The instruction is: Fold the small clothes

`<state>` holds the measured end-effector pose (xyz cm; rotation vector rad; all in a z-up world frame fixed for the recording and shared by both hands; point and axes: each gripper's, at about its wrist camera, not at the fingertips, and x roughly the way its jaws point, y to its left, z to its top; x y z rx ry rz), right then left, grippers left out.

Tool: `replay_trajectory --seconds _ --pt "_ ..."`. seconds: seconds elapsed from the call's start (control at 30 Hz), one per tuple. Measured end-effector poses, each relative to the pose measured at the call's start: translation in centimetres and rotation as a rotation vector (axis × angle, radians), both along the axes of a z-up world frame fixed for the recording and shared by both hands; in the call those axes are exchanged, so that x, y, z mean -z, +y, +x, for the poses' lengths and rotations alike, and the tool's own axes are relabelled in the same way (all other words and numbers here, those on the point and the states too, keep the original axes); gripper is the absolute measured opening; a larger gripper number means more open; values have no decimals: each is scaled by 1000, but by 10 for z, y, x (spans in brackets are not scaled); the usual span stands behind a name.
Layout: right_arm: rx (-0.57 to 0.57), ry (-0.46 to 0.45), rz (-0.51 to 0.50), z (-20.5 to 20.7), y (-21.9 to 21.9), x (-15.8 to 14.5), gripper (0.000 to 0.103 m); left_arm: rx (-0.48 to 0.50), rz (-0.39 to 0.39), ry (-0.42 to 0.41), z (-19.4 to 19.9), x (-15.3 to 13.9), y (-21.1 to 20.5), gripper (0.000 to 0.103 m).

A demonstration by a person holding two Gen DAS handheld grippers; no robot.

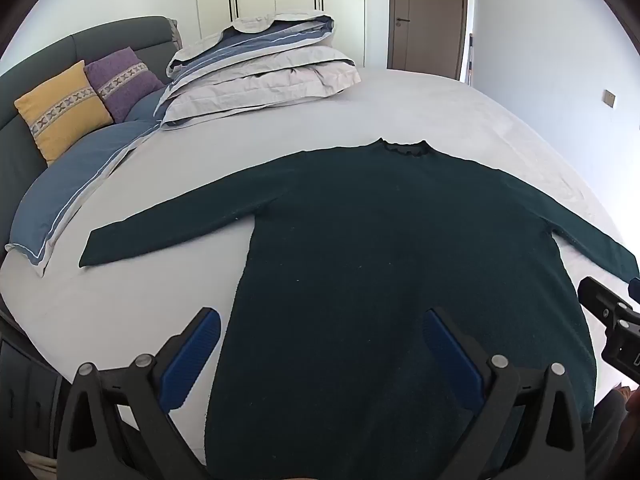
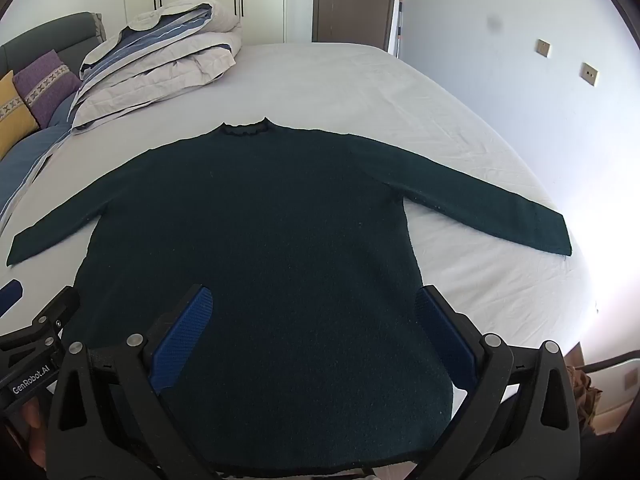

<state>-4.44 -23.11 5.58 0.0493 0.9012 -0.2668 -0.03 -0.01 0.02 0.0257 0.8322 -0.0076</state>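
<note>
A white-sheeted bed (image 2: 360,80) fills both views, with a grey headboard (image 1: 112,38) at its far left. On it, spread flat with the front down or up I cannot tell, lies a dark green sweater (image 2: 256,240), collar (image 2: 246,128) pointing away from the cameras, both sleeves stretched out to the sides, hem nearest the grippers. A folded grey and blue duvet (image 1: 260,68) sits beyond the sweater's left shoulder, well apart from it. Beside that lie a blue pillow (image 1: 68,204), a yellow cushion (image 1: 60,110) and a purple cushion (image 1: 122,82).

The left gripper (image 1: 320,354) hovers over the sweater's lower left part, blue pads (image 1: 192,360) spread wide, holding nothing; its left pad lies over bare sheet, just off the sweater's side edge. The right gripper (image 2: 314,336) hangs over the lower right part, likewise spread wide and empty, its fingers straddling most of the hem.
</note>
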Motion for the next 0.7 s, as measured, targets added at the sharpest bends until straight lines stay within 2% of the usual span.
replay_trajectory --seconds 0.7 --pt "-4 3 -10 -2 3 3 103 -3 1 0 -2 1 -3 103"
